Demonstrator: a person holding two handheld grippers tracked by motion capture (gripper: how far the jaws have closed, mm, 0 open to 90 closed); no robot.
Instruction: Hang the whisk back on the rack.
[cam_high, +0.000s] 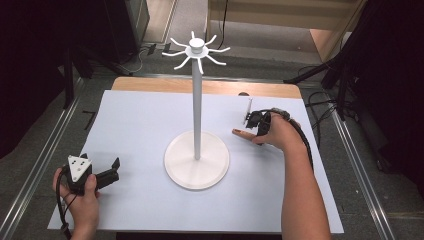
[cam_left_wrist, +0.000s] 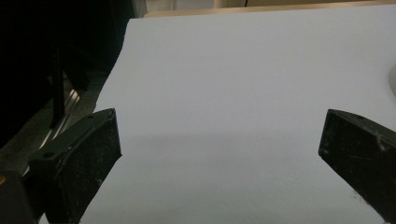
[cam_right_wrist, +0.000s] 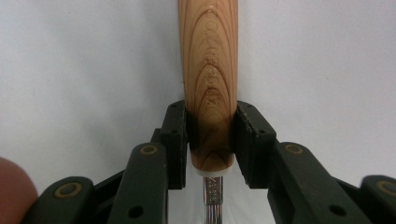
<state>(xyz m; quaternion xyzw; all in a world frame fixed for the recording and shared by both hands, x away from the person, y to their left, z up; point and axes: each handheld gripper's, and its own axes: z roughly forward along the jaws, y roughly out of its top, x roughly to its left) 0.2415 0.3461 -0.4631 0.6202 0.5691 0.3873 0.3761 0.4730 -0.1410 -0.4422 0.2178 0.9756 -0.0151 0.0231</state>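
On the table's right side, right gripper (cam_right_wrist: 210, 140) is clamped on a wooden-handled tool (cam_right_wrist: 208, 70), probably for the stand (cam_high: 197, 159), while left gripper (cam_left_wrist: 219, 154) idles wide open.

White stand (cam_high: 197, 159) with a round base near the middle of the table, thin upright pole, ring of curved hooks (cam_high: 196, 50) at its top, pale sheet (cam_high: 140, 130) covering the tabletop, wooden table edge (cam_high: 150, 84) beyond, grey floor (cam_high: 40, 145), dark tripod legs (cam_high: 320, 75).
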